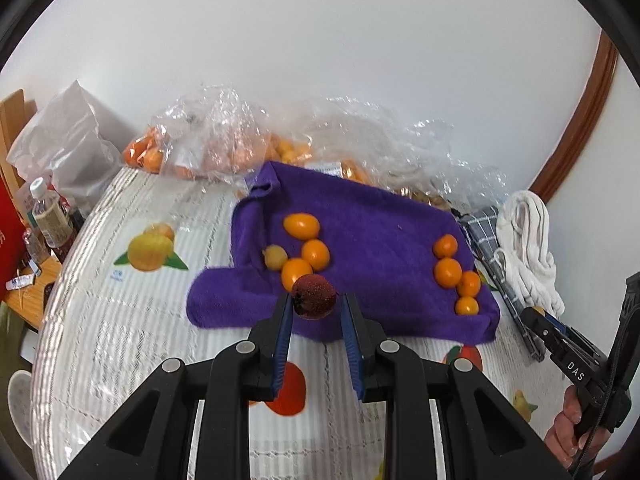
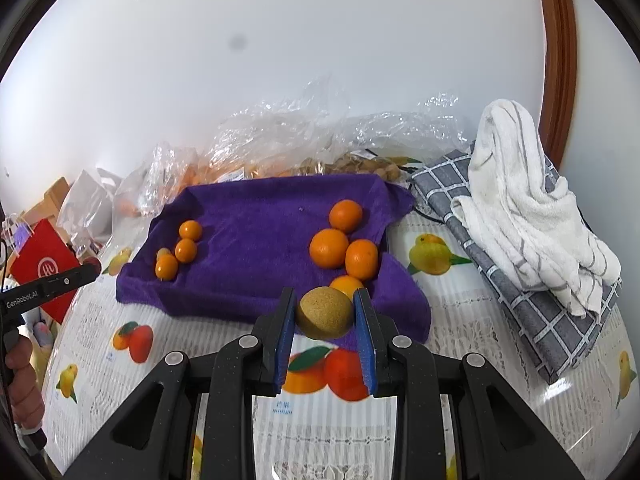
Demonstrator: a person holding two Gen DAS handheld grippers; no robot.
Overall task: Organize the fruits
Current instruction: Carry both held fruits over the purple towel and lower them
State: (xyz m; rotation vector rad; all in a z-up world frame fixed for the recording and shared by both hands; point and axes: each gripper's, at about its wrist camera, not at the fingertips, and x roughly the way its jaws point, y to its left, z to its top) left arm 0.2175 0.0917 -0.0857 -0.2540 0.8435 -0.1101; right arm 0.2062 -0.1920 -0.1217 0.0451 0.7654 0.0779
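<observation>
Fruits: small oranges [image 2: 329, 248] sat grouped at the right of the purple towel [image 2: 256, 236]; kumquats [image 1: 302, 226] clustered at its left, seemingly sorted by kind.
Left hand-held gripper [image 1: 314, 306]: clenched on a dark red fruit [image 1: 313, 295], held just above the towel's near edge beside the kumquats.
Right hand-held gripper [image 2: 325, 314]: grasped a brownish-green round fruit [image 2: 325, 312] near the orange group, likely awaiting its own spot.
Surface [image 2: 420, 344]: fruit-print cloth underneath.
Bags [image 1: 224, 140]: clear plastic, more fruit inside, behind the towel.
</observation>
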